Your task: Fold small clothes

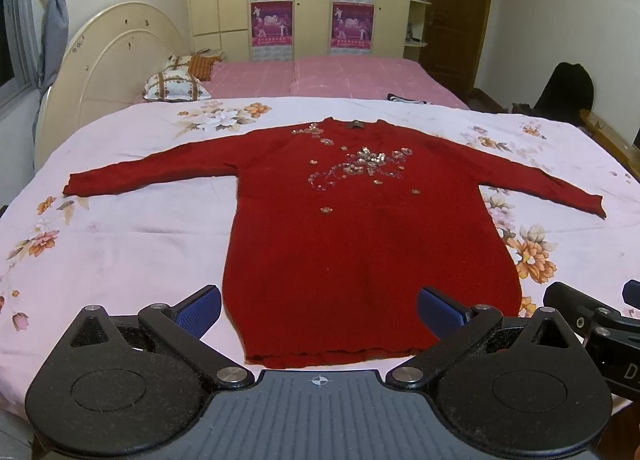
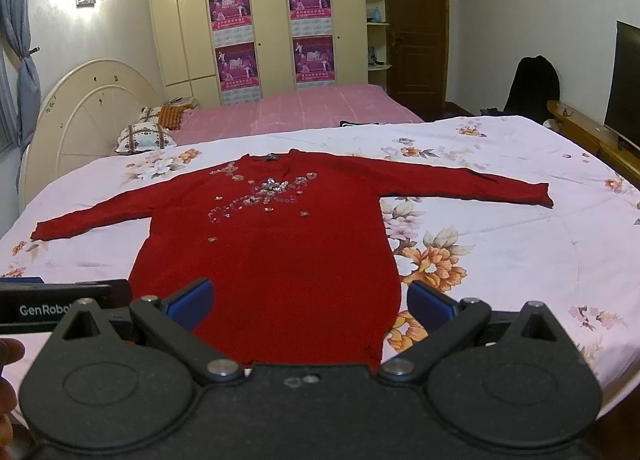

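sweater (image 1: 340, 227) flat on bedsheet (image 1: 128, 244), pillows (image 1: 176, 85) behind

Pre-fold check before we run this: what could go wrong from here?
1. The red sweater carries sequin decoration on the chest; pads could snag it if a pinch lands there.
2. Left gripper and right gripper are both open near the hem, close together; they might collide.
3. A deep pinch may also catch the floral sheet.
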{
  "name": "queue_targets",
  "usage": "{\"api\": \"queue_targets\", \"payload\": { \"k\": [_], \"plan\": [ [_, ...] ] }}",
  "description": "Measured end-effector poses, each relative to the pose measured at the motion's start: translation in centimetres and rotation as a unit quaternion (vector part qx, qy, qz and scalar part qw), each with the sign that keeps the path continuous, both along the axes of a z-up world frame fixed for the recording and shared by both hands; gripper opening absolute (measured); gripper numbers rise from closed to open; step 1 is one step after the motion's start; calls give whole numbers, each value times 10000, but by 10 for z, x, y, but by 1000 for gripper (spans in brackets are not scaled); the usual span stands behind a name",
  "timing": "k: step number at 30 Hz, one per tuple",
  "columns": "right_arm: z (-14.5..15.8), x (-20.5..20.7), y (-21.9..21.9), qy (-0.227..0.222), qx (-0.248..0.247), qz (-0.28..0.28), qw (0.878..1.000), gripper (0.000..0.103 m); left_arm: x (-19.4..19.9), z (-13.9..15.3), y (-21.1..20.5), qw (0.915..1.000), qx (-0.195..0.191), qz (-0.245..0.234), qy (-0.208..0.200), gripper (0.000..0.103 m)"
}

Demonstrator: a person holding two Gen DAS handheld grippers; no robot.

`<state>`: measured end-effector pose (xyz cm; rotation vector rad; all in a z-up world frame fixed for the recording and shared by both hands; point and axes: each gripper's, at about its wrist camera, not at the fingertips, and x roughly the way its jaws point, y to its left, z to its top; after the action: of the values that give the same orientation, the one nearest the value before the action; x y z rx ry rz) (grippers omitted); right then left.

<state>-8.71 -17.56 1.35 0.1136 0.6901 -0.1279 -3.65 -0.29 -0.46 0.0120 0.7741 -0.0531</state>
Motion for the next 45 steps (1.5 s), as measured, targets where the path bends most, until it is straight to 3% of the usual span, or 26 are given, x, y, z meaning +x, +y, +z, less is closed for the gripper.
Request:
{"api": "queue_targets", "payload": {
  "k": [45],
  "plan": [
    [1, 5, -8, 45, -71, -20, 10000, 102, 7, -5, -13, 9999, 77, -20, 100, 103]
  ]
}}
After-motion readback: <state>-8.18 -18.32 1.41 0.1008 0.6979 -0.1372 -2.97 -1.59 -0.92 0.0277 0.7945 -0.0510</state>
